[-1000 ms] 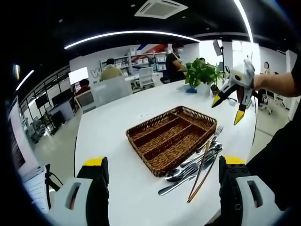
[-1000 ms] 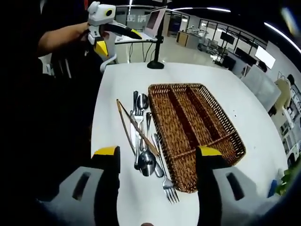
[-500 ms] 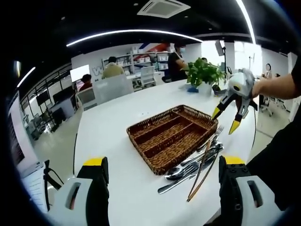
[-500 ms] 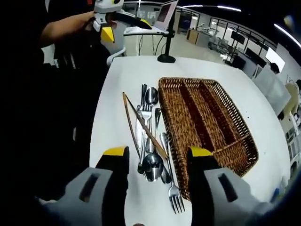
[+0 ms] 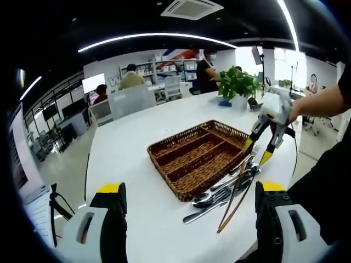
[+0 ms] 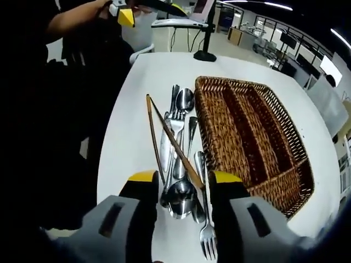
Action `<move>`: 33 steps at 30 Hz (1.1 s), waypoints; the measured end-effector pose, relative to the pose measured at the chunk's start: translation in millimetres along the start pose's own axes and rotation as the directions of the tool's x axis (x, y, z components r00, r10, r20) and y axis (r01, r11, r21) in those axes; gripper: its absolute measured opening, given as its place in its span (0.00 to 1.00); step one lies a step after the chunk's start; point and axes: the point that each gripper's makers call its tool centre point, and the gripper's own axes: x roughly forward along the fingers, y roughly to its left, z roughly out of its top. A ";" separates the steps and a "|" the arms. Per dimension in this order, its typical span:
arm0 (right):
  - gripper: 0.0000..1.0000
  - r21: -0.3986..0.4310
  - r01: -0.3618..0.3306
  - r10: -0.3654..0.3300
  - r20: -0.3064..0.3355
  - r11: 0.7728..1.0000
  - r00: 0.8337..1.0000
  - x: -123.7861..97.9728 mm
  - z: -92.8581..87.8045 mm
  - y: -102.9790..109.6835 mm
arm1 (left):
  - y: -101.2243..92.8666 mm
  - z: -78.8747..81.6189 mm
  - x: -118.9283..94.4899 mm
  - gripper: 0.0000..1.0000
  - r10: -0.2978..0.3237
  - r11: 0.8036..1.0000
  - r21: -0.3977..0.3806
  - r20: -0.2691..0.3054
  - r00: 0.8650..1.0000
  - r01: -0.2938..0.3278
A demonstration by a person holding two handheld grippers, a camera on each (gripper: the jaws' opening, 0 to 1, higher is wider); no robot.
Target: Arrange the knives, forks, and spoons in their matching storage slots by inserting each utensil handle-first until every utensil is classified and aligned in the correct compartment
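**Grippers closing in on a slippery steel pile**

Right gripper [image 6: 178,178] is hanging over the near end of the utensil pile [image 6: 178,148], its jaws standing part open with nothing between them; the bowls of the spoons [image 6: 181,192] are lying between the yellow tips. In the left gripper view the same tool [image 5: 258,150] is showing at about 2 o'clock, tips down over the pile's far end. Left gripper [image 5: 189,192] is staying well back from the table, jaws wide apart and gripping nothing.

The pile is lying on the white table [image 6: 137,109] just beside the wicker tray [image 6: 258,131], at the tray's 9 o'clock in the right gripper view. A fork [image 6: 207,241] is pointing its tines toward 6 o'clock, and a pair of wooden chopsticks [image 6: 164,139] is crossing over the metal.

Polished steel is likely stiff, fairly light and slick, so a pinch on a rounded bowl is probably going to slip. The flat handle, near its middle, looks the better hold. Because the pieces are overlapping, lifting one is liable to drag its neighbours; the chopsticks on top may need shifting first.
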 end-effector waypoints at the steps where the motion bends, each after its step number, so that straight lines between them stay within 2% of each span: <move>1: 0.35 0.000 -0.002 0.002 -0.001 1.000 1.000 1.5 -0.3 -0.5 | 0.3 0.0 0.0 0.99 0.001 1.000 0.000 0.000 1.000 -0.001; 11: 0.28 0.008 0.019 -0.019 -0.002 1.000 1.000 18.2 -3.2 -5.0 | 0.2 -1.4 -0.2 0.99 0.003 1.000 -0.003 -0.003 1.000 -0.003; 18: 0.23 -0.046 -0.016 0.014 -0.041 0.999 0.999 38.0 -6.2 -1.9 | 1.7 -4.7 -4.9 0.99 0.007 1.000 -0.011 -0.002 1.000 -0.007; 29: 0.17 -0.083 -0.040 0.035 -0.069 0.996 0.997 47.8 -10.5 -4.2 | 5.4 -9.1 -10.2 0.99 0.016 1.000 -0.019 -0.007 1.000 -0.016; 33: 0.16 -0.131 -0.051 0.041 -0.081 0.990 0.996 51.0 -11.1 -5.6 | 7.1 -10.0 -11.8 0.99 0.019 1.000 -0.021 -0.009 1.000 -0.020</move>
